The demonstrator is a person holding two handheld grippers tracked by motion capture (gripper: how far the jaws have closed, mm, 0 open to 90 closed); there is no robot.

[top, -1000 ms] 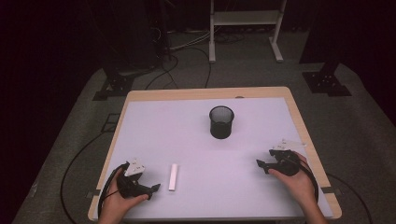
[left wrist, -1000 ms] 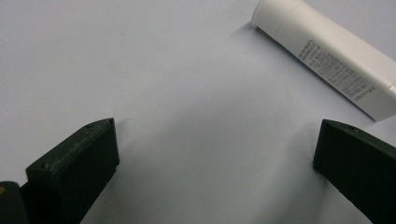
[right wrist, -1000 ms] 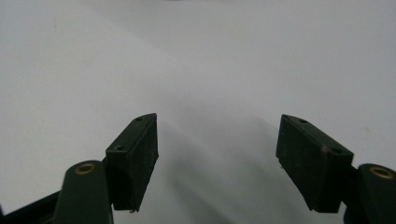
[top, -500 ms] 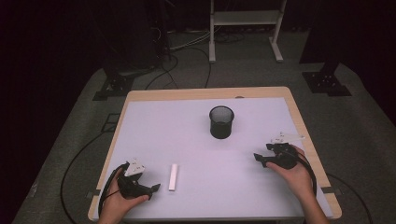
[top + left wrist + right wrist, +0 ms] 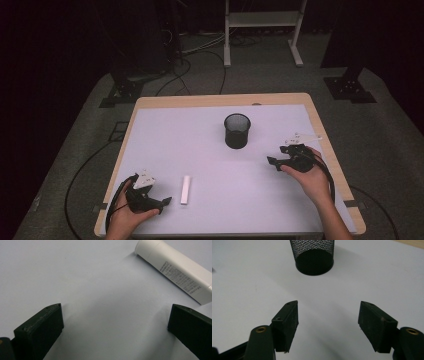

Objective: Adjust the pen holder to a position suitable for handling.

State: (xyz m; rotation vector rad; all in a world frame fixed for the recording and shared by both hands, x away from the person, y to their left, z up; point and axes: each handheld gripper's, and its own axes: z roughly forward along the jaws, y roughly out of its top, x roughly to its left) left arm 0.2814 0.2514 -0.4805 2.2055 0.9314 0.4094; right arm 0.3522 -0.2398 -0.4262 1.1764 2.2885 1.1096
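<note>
The slim white plastic tube (image 5: pixel 185 189) lies on the pale tabletop (image 5: pixel 200 140), its long axis running away from the person, just right of the released left claw (image 5: pixel 166 200). The right claw (image 5: pixel 272 163), also released, faces the black mesh cup (image 5: pixel 237 130), well apart from the tube.

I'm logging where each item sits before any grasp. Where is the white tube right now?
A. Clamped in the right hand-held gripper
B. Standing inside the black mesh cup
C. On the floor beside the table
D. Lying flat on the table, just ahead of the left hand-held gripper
D: the white tube lies flat on the table, just beyond the open left hand-held gripper, untouched.
</note>
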